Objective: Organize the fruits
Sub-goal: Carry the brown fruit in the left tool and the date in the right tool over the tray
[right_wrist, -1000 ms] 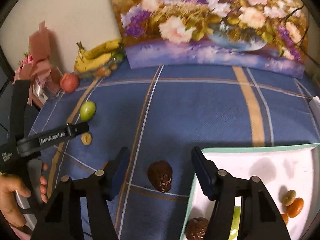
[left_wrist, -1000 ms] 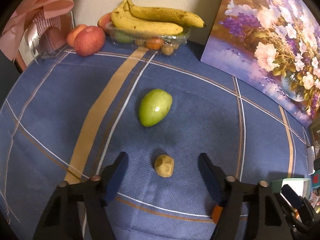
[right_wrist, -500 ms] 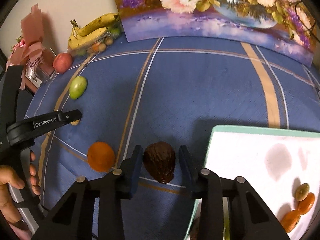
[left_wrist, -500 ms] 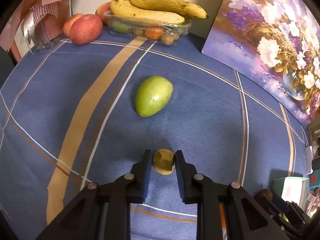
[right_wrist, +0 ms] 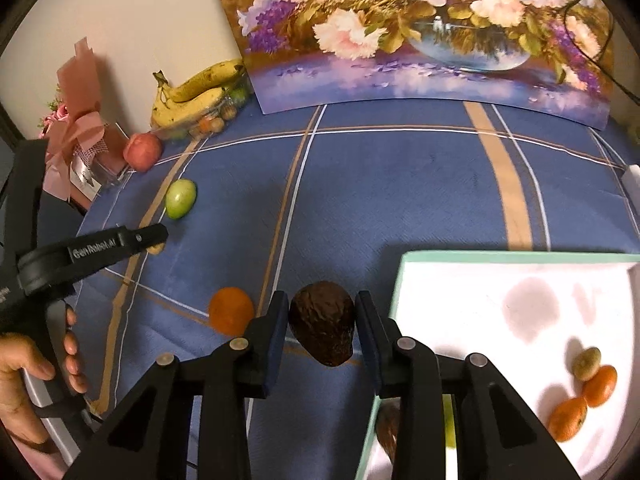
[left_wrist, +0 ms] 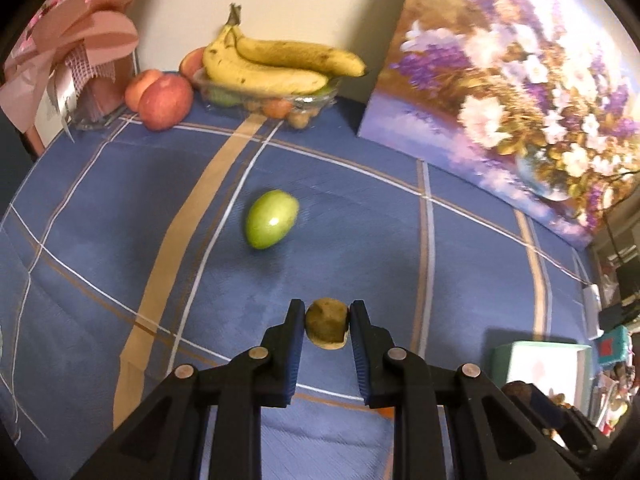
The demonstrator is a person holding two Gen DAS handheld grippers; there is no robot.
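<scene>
Left gripper [left_wrist: 326,322] jaws clamped on small brown kiwi-like fruit [left_wrist: 326,328]; right gripper [right_wrist: 321,328] jaws clamped on dark wrinkled avocado [right_wrist: 322,328]. Several fruits inside white mint-rimmed tray [right_wrist: 480,258]; orange round fruit [right_wrist: 231,311] and green oval fruit [right_wrist: 181,198] left of tray, not yet sorted.

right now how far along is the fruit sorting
Partly done. The white tray already holds two oranges, a small brown fruit and others half hidden behind the gripper. In hand: the left hand-held gripper is shut on a small kiwi-like fruit, and the right hand-held gripper on a dark avocado. Left on the cloth: a green fruit and a loose orange.
</scene>
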